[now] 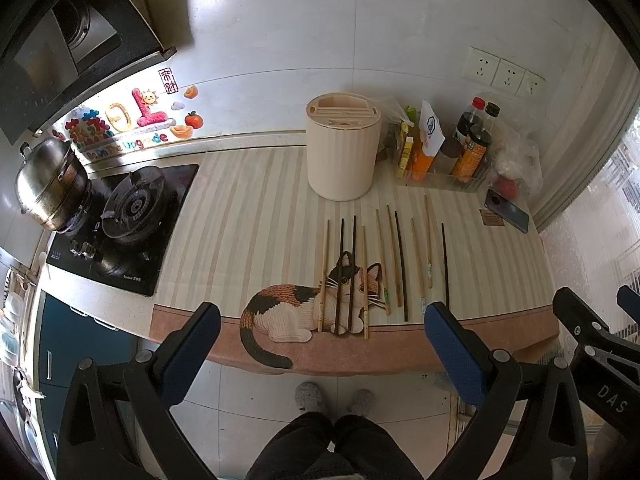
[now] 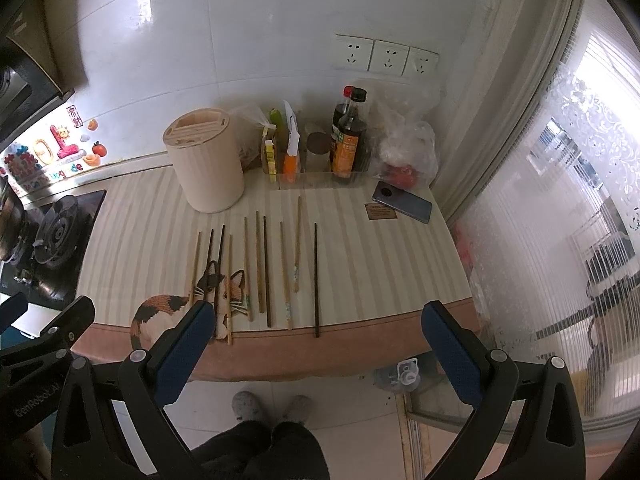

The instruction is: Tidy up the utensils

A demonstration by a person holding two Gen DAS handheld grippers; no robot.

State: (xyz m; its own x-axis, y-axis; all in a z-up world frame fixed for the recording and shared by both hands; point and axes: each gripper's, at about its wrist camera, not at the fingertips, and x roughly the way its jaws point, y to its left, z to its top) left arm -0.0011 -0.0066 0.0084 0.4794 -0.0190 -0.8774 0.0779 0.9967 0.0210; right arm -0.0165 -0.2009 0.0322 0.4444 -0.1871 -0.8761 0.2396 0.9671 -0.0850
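Several chopsticks [image 1: 382, 264] [image 2: 264, 272], light wooden and dark ones, lie side by side on the striped mat [image 1: 248, 220] [image 2: 368, 264]. Behind them stands a cream round utensil holder [image 1: 342, 148] [image 2: 205, 164] with slots in its top. My left gripper [image 1: 322, 320] hangs open in front of the counter's near edge, nothing between its blue pads [image 1: 192, 348]. My right gripper [image 2: 318, 320] is open too, held off the near edge, with its blue pads [image 2: 452, 356] apart and empty. In the left wrist view the right gripper's black frame shows at the right edge.
A gas hob [image 1: 128, 220] with a steel pot [image 1: 50, 184] sits left. A clear tray of sauce bottles and packets [image 1: 448, 152] [image 2: 320, 152], a plastic bag [image 2: 408, 152] and a phone [image 1: 506, 210] [image 2: 402, 202] stand at the back right. A person's legs and slippers show below.
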